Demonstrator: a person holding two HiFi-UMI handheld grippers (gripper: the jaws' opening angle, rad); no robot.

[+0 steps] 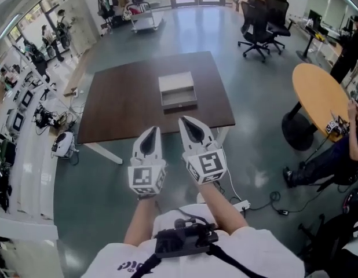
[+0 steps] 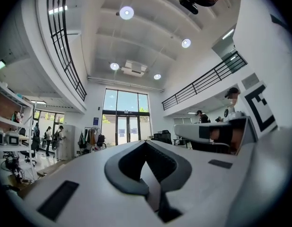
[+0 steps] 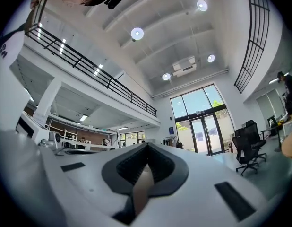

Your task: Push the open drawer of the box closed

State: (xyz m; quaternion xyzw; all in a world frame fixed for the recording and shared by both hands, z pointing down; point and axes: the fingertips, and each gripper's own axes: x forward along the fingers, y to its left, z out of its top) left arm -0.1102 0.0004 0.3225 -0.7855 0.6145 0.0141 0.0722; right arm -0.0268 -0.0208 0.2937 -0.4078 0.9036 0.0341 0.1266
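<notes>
- Holding my left gripper [image 1: 151, 131] and right gripper [image 1: 188, 121] closed and empty, I judge blunt tips push best.
- The box [image 1: 176, 81] sits on the table [image 1: 124, 112], its open drawer [image 1: 179, 99] facing me, well ahead.

Office-lab hall: swivel chairs [image 1: 257, 25], mezzanine railing [image 3: 89, 67], glass entrance doors [image 2: 123, 129].

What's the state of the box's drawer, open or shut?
Open: the drawer juts out from the near side of the box, its inside showing from above.
</notes>
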